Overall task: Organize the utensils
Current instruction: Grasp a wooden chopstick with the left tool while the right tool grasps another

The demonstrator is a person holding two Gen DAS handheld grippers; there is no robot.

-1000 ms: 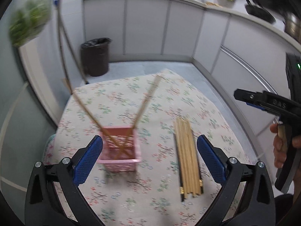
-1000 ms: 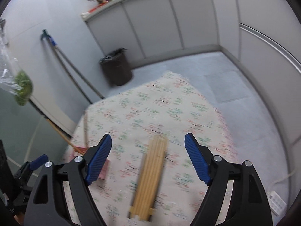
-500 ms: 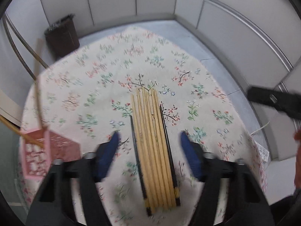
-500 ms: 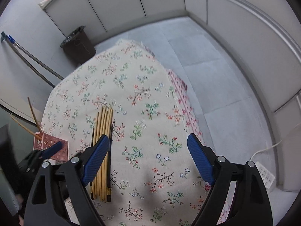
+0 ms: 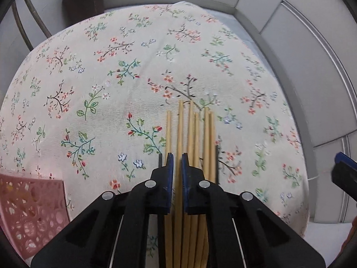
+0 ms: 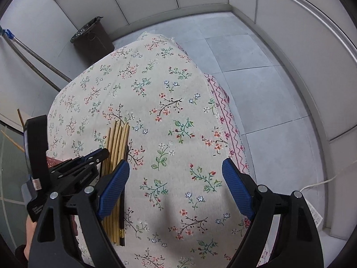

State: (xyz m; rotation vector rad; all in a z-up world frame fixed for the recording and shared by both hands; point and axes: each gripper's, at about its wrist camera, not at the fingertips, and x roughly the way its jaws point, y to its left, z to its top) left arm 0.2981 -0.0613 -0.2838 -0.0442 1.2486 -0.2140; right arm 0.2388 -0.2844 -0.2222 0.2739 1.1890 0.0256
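The left gripper (image 5: 176,159) is clenched on 1 chopstick (image 5: 179,131) in the bundle (image 6: 117,143) lying on the floral tablecloth (image 5: 125,67). The right gripper (image 6: 175,176) is held spread, empty. Pickup is judged underway; next, a lift toward the pink basket (image 5: 29,210) is needed.

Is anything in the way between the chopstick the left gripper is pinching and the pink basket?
Nothing visible blocks it. The left gripper is closed on one light wooden chopstick in the bundle, and only bare floral tablecloth lies between it and the pink perforated plastic basket at lower left.
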